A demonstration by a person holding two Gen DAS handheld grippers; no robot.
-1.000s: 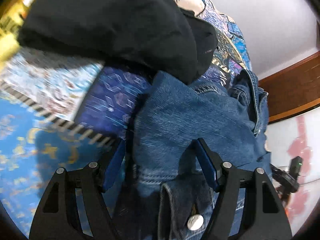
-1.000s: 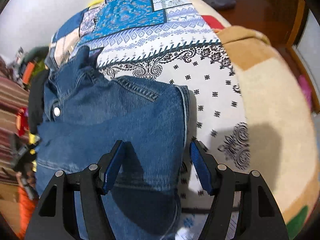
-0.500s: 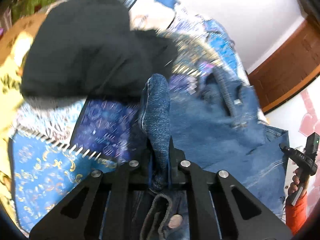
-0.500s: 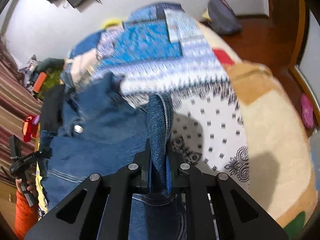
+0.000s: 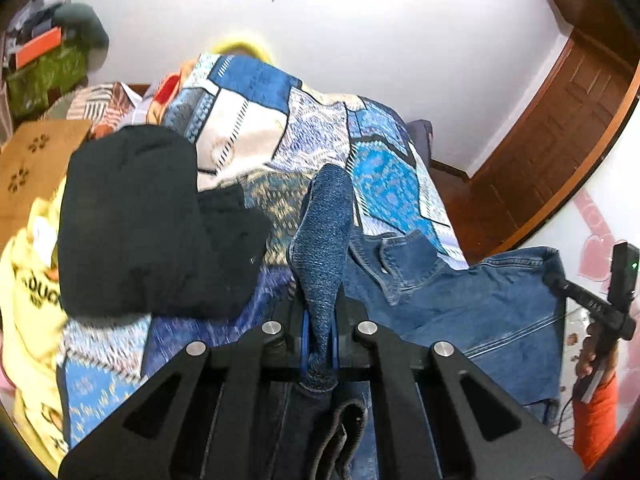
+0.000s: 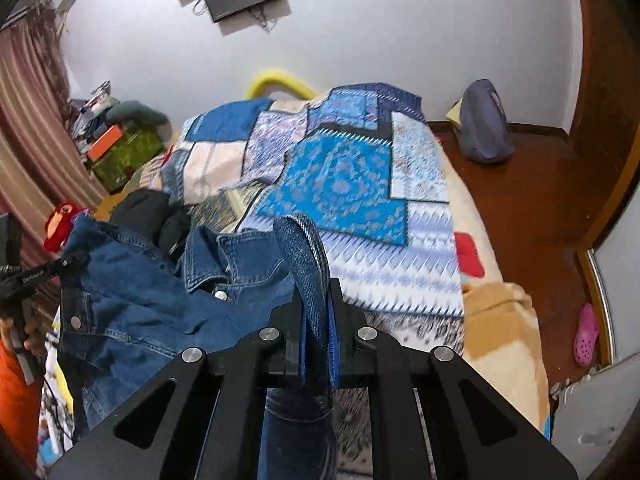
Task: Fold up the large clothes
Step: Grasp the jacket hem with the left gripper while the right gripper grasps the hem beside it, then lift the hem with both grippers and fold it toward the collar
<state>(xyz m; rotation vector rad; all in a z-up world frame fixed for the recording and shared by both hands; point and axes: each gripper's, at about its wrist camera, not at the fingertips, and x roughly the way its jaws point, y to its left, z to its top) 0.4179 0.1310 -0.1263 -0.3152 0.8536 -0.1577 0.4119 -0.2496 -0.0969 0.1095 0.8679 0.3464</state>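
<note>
Bare quilt [image 6: 352,176] runs open toward the bed's far edge and right side; a black heap [image 5: 132,220] blocks the left edge, with yellow cloth [image 5: 28,288] beyond it

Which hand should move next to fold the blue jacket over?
Probably the left. Both tools, left and right, pinch the denim jacket, but the black clothes crowd the left side, while patchwork bedspread lies beside the right.

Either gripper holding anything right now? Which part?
Both. The left gripper and right gripper each pinch a fold of the denim jacket; which part cannot be told.
</note>
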